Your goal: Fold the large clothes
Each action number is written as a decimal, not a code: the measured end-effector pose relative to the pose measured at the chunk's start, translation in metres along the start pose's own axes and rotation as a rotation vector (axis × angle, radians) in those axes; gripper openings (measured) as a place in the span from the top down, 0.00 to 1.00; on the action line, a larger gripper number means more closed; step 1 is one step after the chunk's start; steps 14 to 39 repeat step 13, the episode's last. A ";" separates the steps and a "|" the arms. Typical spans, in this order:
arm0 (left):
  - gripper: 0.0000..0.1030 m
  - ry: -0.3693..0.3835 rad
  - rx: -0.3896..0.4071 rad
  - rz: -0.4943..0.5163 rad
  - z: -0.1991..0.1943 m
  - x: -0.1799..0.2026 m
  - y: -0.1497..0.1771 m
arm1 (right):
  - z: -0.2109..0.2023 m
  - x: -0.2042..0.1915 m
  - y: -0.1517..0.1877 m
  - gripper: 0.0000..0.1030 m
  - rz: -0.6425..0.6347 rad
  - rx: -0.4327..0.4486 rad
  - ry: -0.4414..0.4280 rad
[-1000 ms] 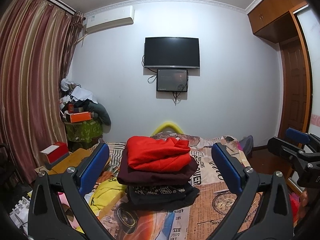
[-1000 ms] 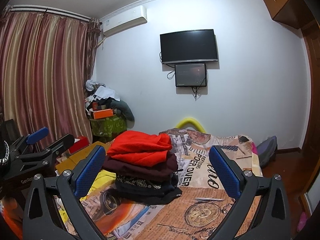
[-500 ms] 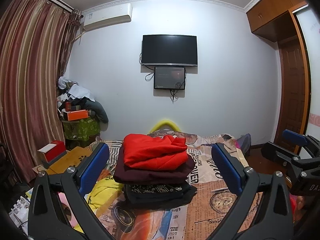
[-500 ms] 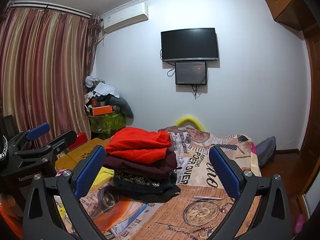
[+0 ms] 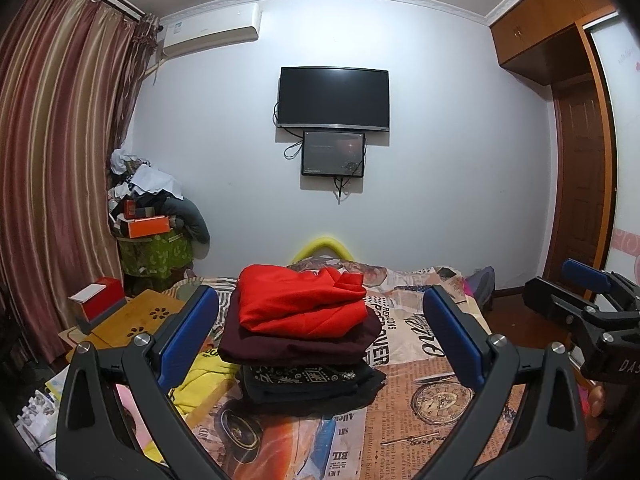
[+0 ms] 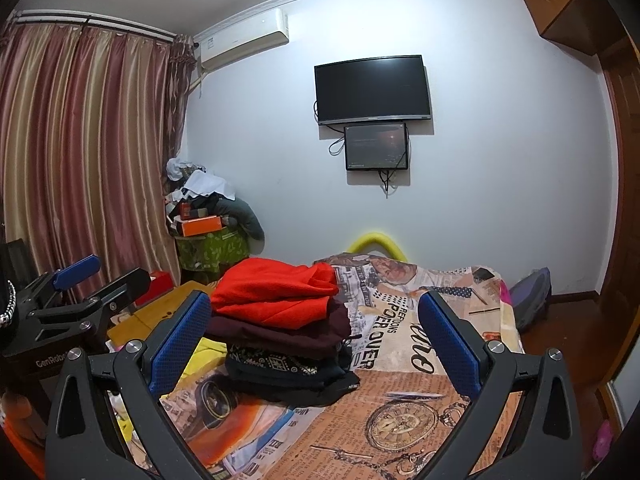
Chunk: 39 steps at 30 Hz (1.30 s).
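A stack of folded clothes sits on the bed: a red garment (image 5: 298, 304) on top, a maroon one (image 5: 296, 346) under it, a dark patterned one (image 5: 304, 376) at the bottom. The stack also shows in the right wrist view (image 6: 276, 296). My left gripper (image 5: 320, 334) is open and empty, held back from the stack and above the bed. My right gripper (image 6: 314, 338) is open and empty, level with the stack and to its right. Each gripper shows at the edge of the other's view, the right one (image 5: 580, 296) and the left one (image 6: 76, 292).
The bed has a newspaper-print cover (image 5: 432, 396). A yellow garment (image 5: 204, 376) lies left of the stack. A wooden lap table (image 5: 132, 316) with a red box (image 5: 98, 300) stands at the left. A cluttered pile (image 5: 148, 220) fills the corner by the curtain (image 5: 60, 160). A wardrobe (image 5: 580, 160) and door are at the right.
Both grippers have risen and tilted slightly, so the stack sits a little lower in the views. Both stay open. The clothes have not moved.
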State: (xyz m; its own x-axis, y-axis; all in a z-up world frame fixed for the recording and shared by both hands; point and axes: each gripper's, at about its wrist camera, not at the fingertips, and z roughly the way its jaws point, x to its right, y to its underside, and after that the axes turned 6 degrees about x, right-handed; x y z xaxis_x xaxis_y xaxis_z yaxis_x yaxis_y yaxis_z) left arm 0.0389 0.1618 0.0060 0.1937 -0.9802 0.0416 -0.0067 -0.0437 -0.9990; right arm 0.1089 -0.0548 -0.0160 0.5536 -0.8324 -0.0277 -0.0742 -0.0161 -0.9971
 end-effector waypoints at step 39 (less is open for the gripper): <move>0.00 0.008 0.001 0.007 -0.001 0.004 0.001 | 0.003 0.001 0.003 0.00 0.015 -0.005 0.004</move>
